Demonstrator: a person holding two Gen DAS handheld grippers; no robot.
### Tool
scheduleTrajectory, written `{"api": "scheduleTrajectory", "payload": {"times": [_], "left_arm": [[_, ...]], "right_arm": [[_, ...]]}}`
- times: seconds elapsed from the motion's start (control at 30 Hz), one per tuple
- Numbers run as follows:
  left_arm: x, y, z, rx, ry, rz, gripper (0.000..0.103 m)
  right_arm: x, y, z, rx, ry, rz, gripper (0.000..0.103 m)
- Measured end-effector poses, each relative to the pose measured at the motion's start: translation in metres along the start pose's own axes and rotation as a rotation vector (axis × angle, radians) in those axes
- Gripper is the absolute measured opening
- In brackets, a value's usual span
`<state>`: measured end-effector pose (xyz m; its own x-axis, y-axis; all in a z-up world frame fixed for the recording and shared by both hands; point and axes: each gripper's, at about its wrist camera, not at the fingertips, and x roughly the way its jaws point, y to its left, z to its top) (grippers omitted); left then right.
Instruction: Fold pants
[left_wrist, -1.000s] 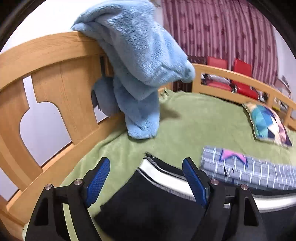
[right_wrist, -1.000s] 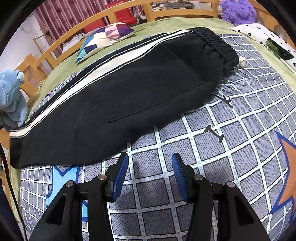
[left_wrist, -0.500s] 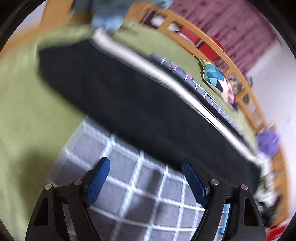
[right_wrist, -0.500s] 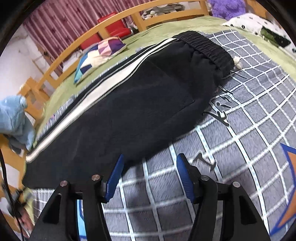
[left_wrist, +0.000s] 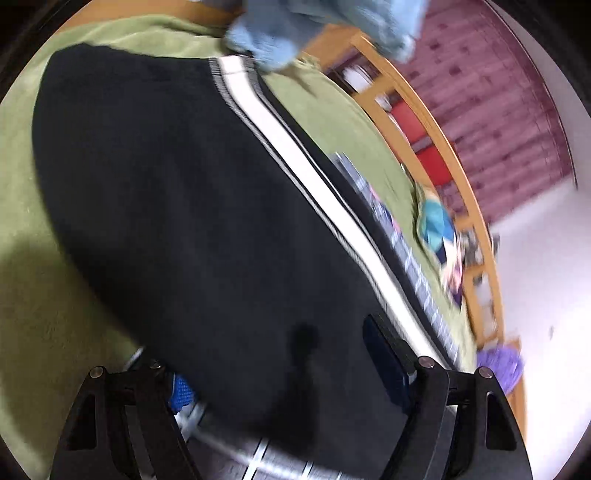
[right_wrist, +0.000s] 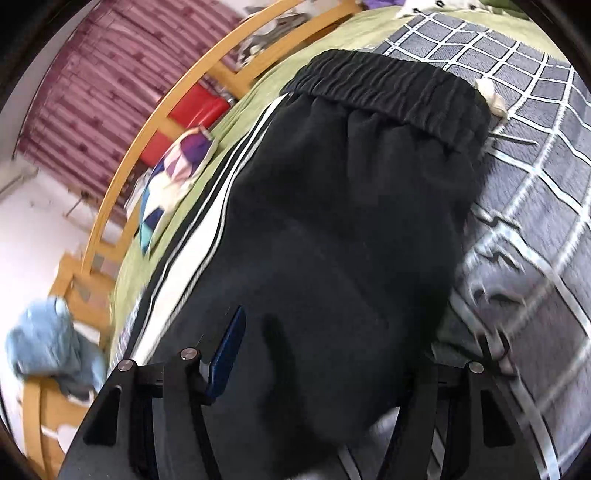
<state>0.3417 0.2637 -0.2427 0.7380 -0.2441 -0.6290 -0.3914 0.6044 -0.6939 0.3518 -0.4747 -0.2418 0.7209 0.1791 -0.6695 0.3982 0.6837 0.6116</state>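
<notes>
Both grippers, left (left_wrist: 284, 373) and right (right_wrist: 325, 354), have dropped from the bare checked blanket (right_wrist: 535, 192) onto the black pants (left_wrist: 184, 206), jaws closing astride the cloth, right's far pad hidden; whether they pinch, cannot tell.

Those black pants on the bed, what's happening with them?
A person is working on folding the black pants, using a hand-held claw in each hand. The pants lie flat on a checked blanket over the green bedspread. The left claw and the right claw each straddle an edge of the fabric, one finger over it and one under, jaws closing. No fold has been made yet.
</notes>
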Motion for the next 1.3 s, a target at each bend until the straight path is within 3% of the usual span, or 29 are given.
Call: {"api": "scheduleTrajectory", "payload": {"times": [0.03,0.07,0.1,0.13,0.2,0.27,0.43,0.67,0.77,0.83,0.87,0.9,0.93,1.0,1.1,1.3], "left_arm": [[0.0,0.002,0.003,-0.038,-0.01,-0.006,0.07],[0.001,0.002,0.006,-0.056,-0.015,-0.007,0.048],[0.0,0.0,0.009,-0.055,-0.015,0.0,0.013],[-0.002,-0.006,0.013,-0.022,-0.011,0.003,0.011],[-0.018,-0.015,0.017,0.021,-0.026,-0.009,0.011],[-0.042,-0.031,0.015,0.083,-0.045,-0.004,0.01],[-0.105,-0.049,-0.015,0.18,-0.044,-0.019,0.01],[-0.186,-0.015,-0.108,0.273,0.049,0.002,0.01],[-0.19,-0.008,-0.139,0.335,0.07,0.05,0.011],[-0.181,-0.004,-0.15,0.377,0.088,0.107,0.012],[-0.176,-0.001,-0.152,0.392,0.096,0.133,0.016],[-0.171,0.001,-0.153,0.393,0.113,0.164,0.026],[-0.168,0.007,-0.156,0.371,0.148,0.22,0.031],[-0.17,0.014,-0.158,0.341,0.173,0.243,0.05],[-0.189,0.017,-0.164,0.371,0.148,0.275,0.064],[-0.224,0.0,-0.185,0.499,0.115,0.289,0.069]], "right_arm": [[0.003,0.001,0.005,0.008,-0.002,-0.019,0.027],[0.007,0.004,0.01,0.004,-0.001,-0.052,0.026],[0.006,0.007,0.013,-0.01,-0.003,-0.042,0.023],[0.003,0.009,0.015,-0.022,-0.01,-0.04,0.02],[-0.019,0.024,0.02,-0.088,-0.058,-0.055,0.009],[-0.045,0.041,0.023,-0.147,-0.083,-0.025,0.009],[-0.112,0.055,0.013,-0.247,-0.119,-0.047,0.009],[-0.218,-0.024,-0.023,-0.264,-0.088,-0.11,0.009],[-0.243,-0.067,-0.052,-0.264,-0.045,-0.141,0.009],[-0.239,-0.093,-0.07,-0.237,0.03,-0.147,0.011],[-0.233,-0.104,-0.076,-0.215,0.061,-0.145,0.014],[-0.228,-0.112,-0.082,-0.209,0.081,-0.152,0.021],[-0.228,-0.116,-0.087,-0.218,0.083,-0.167,0.03],[-0.235,-0.122,-0.099,-0.232,0.054,-0.195,0.041],[-0.256,-0.13,-0.107,-0.226,0.033,-0.174,0.046],[-0.286,-0.148,-0.096,-0.147,-0.083,-0.125,0.064]]}}
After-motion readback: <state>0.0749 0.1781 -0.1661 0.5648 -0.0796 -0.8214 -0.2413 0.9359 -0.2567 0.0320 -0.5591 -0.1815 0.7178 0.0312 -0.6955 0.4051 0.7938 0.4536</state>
